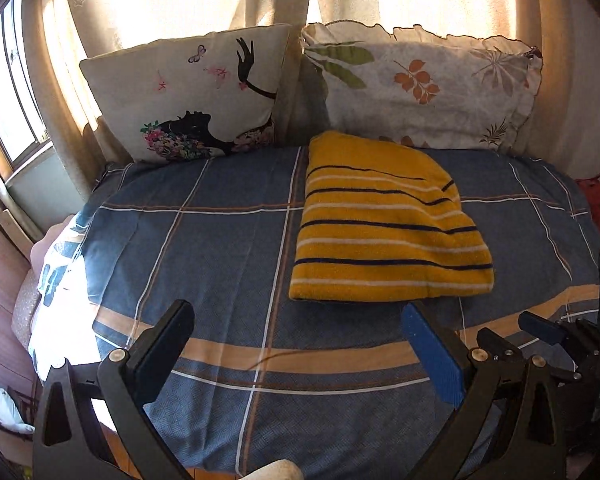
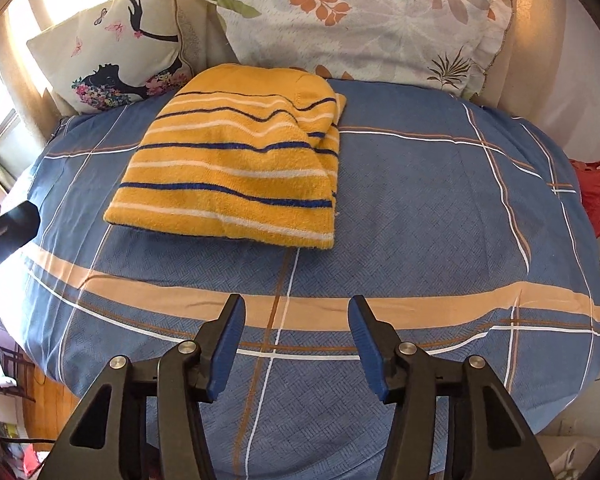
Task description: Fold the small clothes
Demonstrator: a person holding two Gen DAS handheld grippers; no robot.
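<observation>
A yellow knit garment with dark blue and white stripes (image 1: pixel 384 224) lies folded flat on the blue plaid bed cover (image 1: pixel 220 248), near the pillows. It also shows in the right wrist view (image 2: pixel 240 164), left of centre. My left gripper (image 1: pixel 300 316) is open and empty, held above the cover just in front of the garment's near edge. My right gripper (image 2: pixel 296 312) is open and empty, hovering over the cover's orange band, a short way in front of the garment. The right gripper's fingers (image 1: pixel 540 326) also show at the right edge of the left wrist view.
Two pillows lean against the curtained window at the back: one with a black silhouette print (image 1: pixel 192 96) and one with leaves (image 1: pixel 424 84). A red item (image 2: pixel 598 196) lies off the bed's right edge. The bed cover (image 2: pixel 440 208) drops off at the front and sides.
</observation>
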